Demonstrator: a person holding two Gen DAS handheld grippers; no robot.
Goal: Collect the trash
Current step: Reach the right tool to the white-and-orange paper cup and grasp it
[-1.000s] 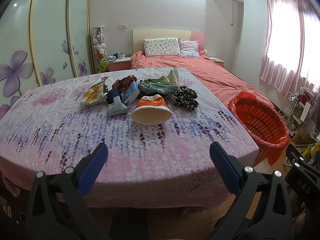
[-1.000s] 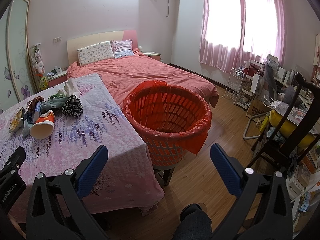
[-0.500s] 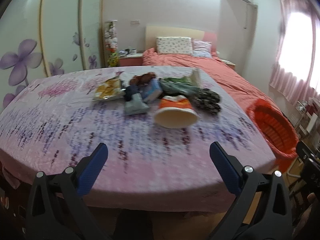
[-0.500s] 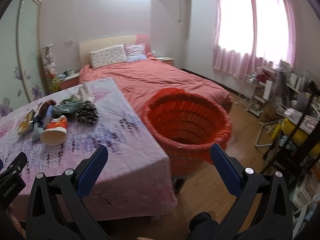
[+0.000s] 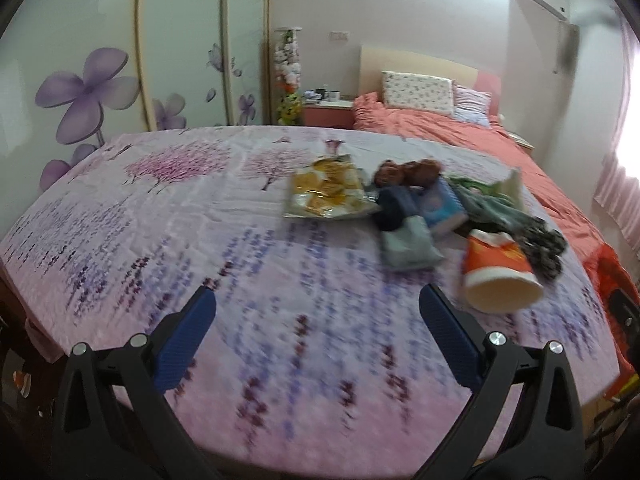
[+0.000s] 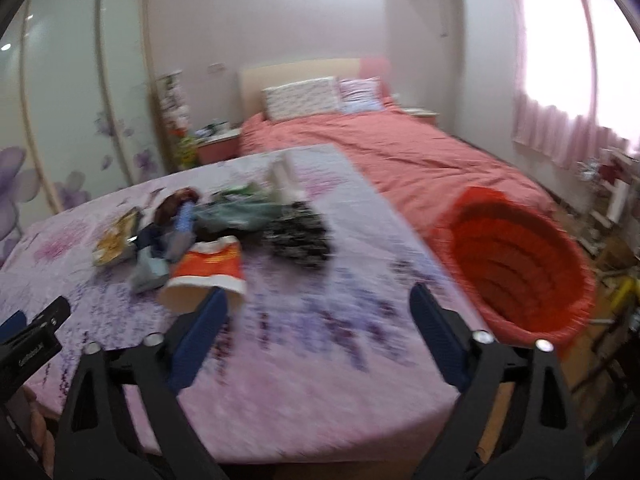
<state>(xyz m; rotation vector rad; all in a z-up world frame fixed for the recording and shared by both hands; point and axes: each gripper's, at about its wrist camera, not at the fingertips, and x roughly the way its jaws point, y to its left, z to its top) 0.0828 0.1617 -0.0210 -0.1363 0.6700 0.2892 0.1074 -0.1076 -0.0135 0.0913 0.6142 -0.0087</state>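
Right gripper [image 6: 316, 312] narrowing, empty, seemingly near cup [image 6: 208, 276]

Table w/ floral cloth [image 5: 168, 216]: snack bag [image 5: 326, 194], paper cup [image 5: 498, 276] on side, misc wrappers [image 5: 412, 216] clustered.

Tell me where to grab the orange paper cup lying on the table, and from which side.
Grip the paper cup across its body, just behind the open rim. It lies on its side, mouth toward the near table edge, so come down from above with the fingers straddling its round wall. The right gripper, open, is probably closest.
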